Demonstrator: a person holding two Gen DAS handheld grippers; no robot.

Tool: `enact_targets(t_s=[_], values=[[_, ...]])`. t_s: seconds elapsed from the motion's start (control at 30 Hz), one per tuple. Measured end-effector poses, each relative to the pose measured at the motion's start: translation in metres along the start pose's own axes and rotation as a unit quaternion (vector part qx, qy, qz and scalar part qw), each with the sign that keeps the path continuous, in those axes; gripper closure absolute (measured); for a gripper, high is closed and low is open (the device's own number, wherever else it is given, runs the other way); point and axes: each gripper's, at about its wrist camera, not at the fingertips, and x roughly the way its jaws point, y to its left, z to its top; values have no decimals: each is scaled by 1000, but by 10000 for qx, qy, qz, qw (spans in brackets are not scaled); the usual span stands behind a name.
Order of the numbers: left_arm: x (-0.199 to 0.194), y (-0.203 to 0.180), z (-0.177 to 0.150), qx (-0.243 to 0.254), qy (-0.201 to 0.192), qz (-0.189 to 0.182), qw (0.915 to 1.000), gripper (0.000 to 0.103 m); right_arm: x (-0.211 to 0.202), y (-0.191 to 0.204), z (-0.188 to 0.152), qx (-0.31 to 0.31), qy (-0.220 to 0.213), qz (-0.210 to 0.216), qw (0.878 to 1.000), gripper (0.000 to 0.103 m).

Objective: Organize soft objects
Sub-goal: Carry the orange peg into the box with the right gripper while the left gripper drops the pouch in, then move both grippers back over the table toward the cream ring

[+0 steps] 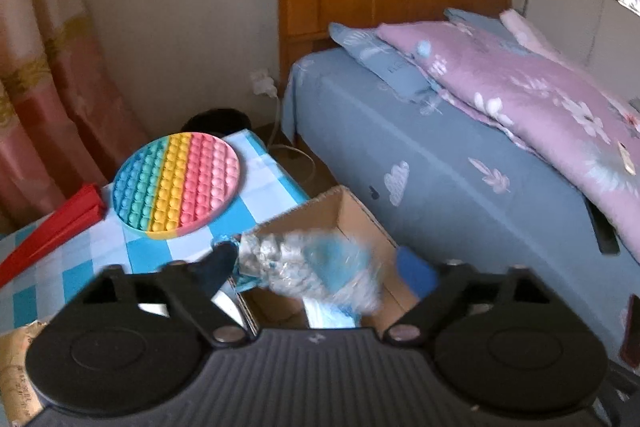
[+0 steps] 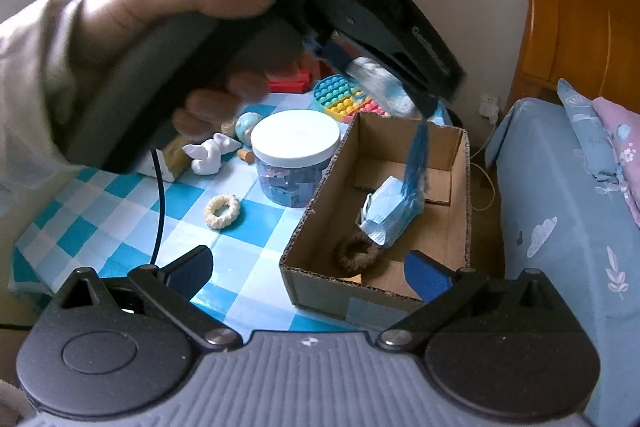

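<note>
A blurred clear-plastic packet with something blue inside (image 1: 312, 267) sits between the wide-apart fingers of my left gripper (image 1: 320, 267), over the cardboard box (image 1: 360, 211). It touches the left finger, and a gap shows at the right pad, so nothing is clamped. From the right wrist view, the left gripper (image 2: 380, 79) hangs over the box (image 2: 456, 163) with the packet (image 2: 376, 75) and a blue tassel (image 2: 416, 163) dangling. In the box lie a blue face mask (image 2: 384, 215) and a brown scrunchie (image 2: 356, 255). My right gripper (image 2: 312, 269) stands open and bare at the box's near-left corner.
On the blue-checked table (image 2: 248, 259) are a cream scrunchie (image 2: 221, 211), a white-lidded jar (image 2: 295, 139), a white soft figure (image 2: 210, 155), a rainbow bubble mat (image 1: 176, 185) and a red item (image 1: 52, 227). A bed (image 1: 440, 155) stands close on the right. A hand (image 2: 132, 27) holds the left gripper.
</note>
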Motion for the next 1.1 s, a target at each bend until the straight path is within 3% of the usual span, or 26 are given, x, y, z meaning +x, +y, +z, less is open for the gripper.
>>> enact_targets(t_s=[0.57, 0.9, 1.1], values=[[-66, 34, -31, -181, -198, 385, 9989, 6, -15, 18, 2, 134, -195, 44, 9997, 0], [-113, 62, -97, -693, -350, 931, 9926, 3, -21, 33, 1, 291, -298, 99, 9991, 0], [-132, 73, -144, -910, -344, 1565, 9829, 3, -16, 43, 0, 348, -288, 119, 9989, 0]])
